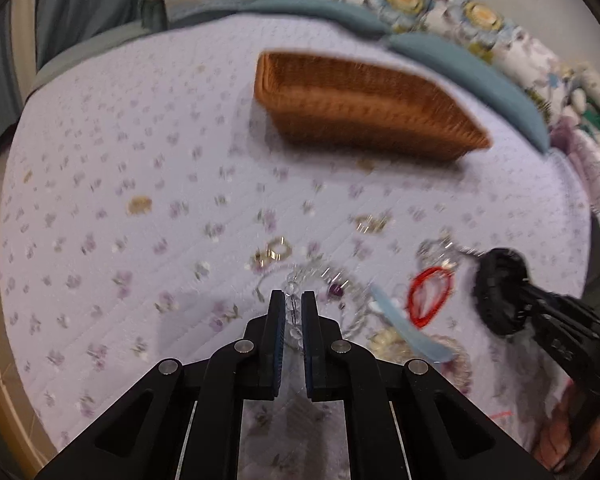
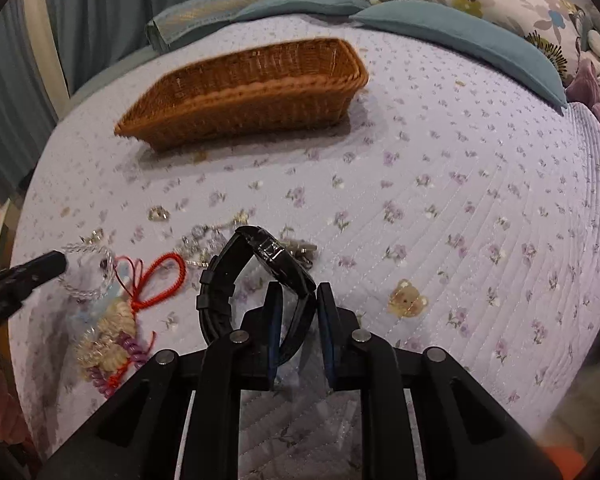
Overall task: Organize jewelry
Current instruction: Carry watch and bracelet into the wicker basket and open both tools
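Between the closed pads of the left gripper [image 1: 292, 300] sits a clear bead bracelet [image 1: 293, 312], the right gripper [image 2: 298, 292] clamps a black watch [image 2: 260, 268], and the wicker basket [image 2: 244, 92] lies lengthwise ahead, well beyond both

Basket [image 2: 240, 96] on quilt [image 2: 460, 200], behind jewelry pile [image 2: 112, 312].
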### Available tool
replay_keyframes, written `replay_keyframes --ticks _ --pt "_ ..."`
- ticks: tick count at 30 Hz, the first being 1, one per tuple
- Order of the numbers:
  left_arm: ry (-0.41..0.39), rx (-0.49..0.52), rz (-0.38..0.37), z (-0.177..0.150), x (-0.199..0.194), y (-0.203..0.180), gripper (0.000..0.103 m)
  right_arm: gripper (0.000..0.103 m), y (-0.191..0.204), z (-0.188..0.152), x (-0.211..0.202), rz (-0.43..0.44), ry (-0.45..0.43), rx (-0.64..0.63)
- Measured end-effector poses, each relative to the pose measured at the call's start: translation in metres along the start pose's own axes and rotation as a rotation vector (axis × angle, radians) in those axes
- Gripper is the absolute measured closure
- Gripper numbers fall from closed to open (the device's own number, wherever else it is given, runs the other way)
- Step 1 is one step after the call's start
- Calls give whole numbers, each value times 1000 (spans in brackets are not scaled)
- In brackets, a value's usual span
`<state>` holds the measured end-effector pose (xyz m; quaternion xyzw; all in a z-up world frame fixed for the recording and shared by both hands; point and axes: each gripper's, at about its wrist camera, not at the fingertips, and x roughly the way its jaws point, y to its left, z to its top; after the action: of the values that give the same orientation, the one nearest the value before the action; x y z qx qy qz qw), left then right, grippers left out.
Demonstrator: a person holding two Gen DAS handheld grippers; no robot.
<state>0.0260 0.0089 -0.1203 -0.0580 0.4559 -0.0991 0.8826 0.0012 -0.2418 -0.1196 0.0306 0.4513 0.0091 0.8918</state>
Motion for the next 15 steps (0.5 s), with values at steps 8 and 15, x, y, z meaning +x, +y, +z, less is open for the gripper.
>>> replay_keyframes --ticks 8,15 --pt "-112 0 -129 9 -39 5 96 83 1 2 -16 18 -65 0" --pt "-154 -3 -276 25 -57 -5 96 83 -1 15 -38 20 -119 8"
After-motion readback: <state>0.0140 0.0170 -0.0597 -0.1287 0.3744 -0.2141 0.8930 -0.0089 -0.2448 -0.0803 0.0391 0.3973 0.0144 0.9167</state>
